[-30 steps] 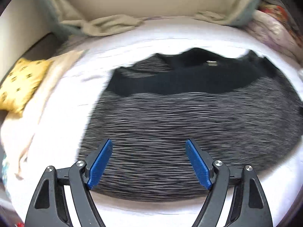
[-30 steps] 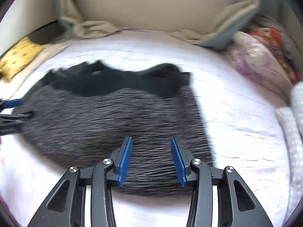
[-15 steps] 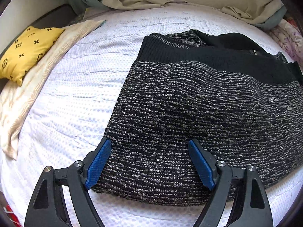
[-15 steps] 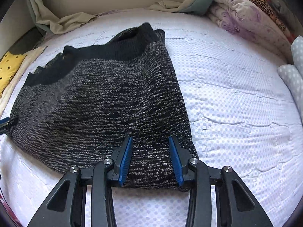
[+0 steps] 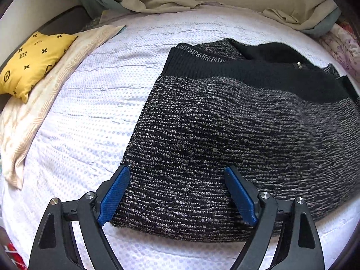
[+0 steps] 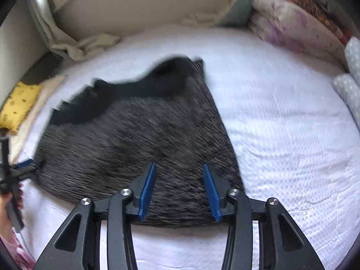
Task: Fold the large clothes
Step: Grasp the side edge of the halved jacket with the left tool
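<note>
- Lying flat on a white dotted quilted bedspread (image 5: 85, 103), a black-and-grey marled knit sweater (image 5: 236, 135) with a solid black ribbed band along its far edge fills the middle of the left wrist view.
- Poised at the sweater's near left corner, the left gripper (image 5: 177, 193) has its blue-padded fingers (image 5: 113, 194) spread wide, the knit showing between them and nothing clamped; whether the pads touch the fabric cannot be told.
- Over the sweater's near right corner, the right gripper (image 6: 180, 191) shows its blue pads parted by a moderate gap with the dark knit (image 6: 139, 135) visible between them and nothing pinched; this view is blurred.
- At the left edge of the right wrist view, the left gripper (image 6: 21, 167) appears at the sweater's opposite corner, beside a sliver of the person's hand.
- A yellow cushion printed with black motifs (image 5: 31, 65) rests on a cream patterned cloth (image 5: 45, 103) at the bed's left side, well apart from the sweater.
- Crumpled beige-and-teal bedding (image 5: 148, 2) lines the headboard end, and a folded pile of floral lilac and orange fabrics (image 6: 290, 22) sits at the far right corner.
</note>
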Demonstrator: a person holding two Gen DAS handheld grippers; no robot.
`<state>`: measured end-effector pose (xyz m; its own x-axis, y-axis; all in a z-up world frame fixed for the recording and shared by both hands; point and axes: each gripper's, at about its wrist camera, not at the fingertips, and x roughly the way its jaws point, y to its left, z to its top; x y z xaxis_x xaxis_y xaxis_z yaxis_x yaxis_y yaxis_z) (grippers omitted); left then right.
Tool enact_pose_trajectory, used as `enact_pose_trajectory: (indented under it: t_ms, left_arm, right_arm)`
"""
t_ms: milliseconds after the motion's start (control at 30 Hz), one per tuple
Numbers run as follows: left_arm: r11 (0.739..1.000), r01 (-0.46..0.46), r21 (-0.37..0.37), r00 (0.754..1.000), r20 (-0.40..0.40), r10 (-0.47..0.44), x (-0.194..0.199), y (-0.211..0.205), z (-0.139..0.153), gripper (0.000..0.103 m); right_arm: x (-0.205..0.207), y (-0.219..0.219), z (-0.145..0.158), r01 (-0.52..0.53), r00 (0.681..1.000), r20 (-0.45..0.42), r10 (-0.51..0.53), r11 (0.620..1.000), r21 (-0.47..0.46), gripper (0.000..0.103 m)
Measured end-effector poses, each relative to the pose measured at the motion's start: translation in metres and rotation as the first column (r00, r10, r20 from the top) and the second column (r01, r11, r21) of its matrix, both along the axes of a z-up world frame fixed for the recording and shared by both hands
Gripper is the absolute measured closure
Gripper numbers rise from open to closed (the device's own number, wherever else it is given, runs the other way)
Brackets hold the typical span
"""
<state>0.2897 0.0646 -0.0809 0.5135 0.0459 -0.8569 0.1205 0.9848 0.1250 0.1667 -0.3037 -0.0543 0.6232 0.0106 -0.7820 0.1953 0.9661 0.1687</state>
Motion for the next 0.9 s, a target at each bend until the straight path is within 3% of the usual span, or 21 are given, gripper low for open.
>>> enact_pose_trajectory:
  t_ms: [133, 267, 400, 600, 833, 900]
  left_arm:
    - [0.999, -0.019, -0.032, 1.000, 0.007, 0.020, 0.004, 0.008, 0.016, 0.014]
    - [0.996, -0.042, -0.077, 0.999, 0.016, 0.043, 0.009, 0.020, 0.029, 0.014]
    - [0.974, -0.073, -0.213, 0.997, -0.019, 0.071, 0.022, 0.045, 0.034, 0.014]
    - [0.896, -0.138, -0.423, 0.990, -0.086, 0.112, 0.047, 0.097, 0.030, 0.016]
    - [0.827, -0.180, -0.532, 0.974, -0.213, 0.075, 0.065, 0.107, 0.000, 0.021]
    - [0.782, -0.202, -0.590, 0.964, -0.262, 0.051, 0.073, 0.110, -0.012, 0.021]
  right_arm:
    - [0.006, 0.025, 0.014, -0.076, 0.996, 0.044, 0.075, 0.997, 0.022, 0.057]
    - [0.017, 0.053, 0.007, -0.169, 0.985, 0.030, 0.168, 0.985, 0.029, 0.052]
    - [0.032, 0.083, 0.000, -0.241, 0.970, 0.029, 0.241, 0.970, -0.014, 0.052]
    - [0.055, 0.104, -0.024, -0.275, 0.961, -0.009, 0.275, 0.959, -0.066, 0.052]
    - [0.063, 0.103, -0.044, -0.289, 0.957, -0.048, 0.286, 0.954, -0.081, 0.051]
    - [0.064, 0.103, -0.045, -0.292, 0.956, -0.046, 0.289, 0.954, -0.075, 0.050]
